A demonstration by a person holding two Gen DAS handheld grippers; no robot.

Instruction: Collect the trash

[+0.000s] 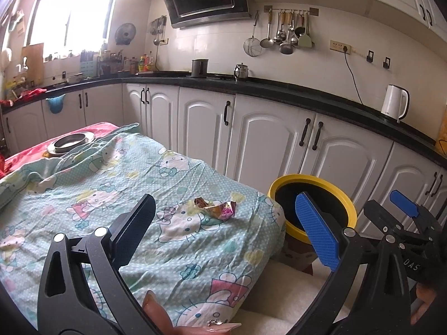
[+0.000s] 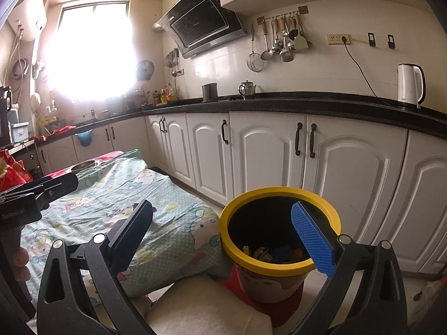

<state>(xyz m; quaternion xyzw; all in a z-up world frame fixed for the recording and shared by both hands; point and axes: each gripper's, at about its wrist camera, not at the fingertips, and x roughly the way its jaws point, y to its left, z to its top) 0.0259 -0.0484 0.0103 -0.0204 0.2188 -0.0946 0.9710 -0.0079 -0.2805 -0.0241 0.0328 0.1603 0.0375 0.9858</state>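
Two grippers hang with jaws spread wide, each holding nothing: the left gripper (image 1: 226, 231) above the cartoon-print cloth (image 1: 125, 184), the right gripper (image 2: 226, 237) over the yellow-rimmed trash bin (image 2: 279, 265). One crumpled foil wrapper (image 1: 216, 208) lies on the cloth near the bin, which already holds several colourful scraps (image 2: 273, 252).

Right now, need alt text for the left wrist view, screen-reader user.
The left gripper, jaws wide open and empty, points at a crumpled foil wrapper lying on a cartoon-print cloth over a table. To the right, past the cloth's edge, stands a yellow-rimmed bin, with the right gripper beside it and white kitchen cabinets behind.
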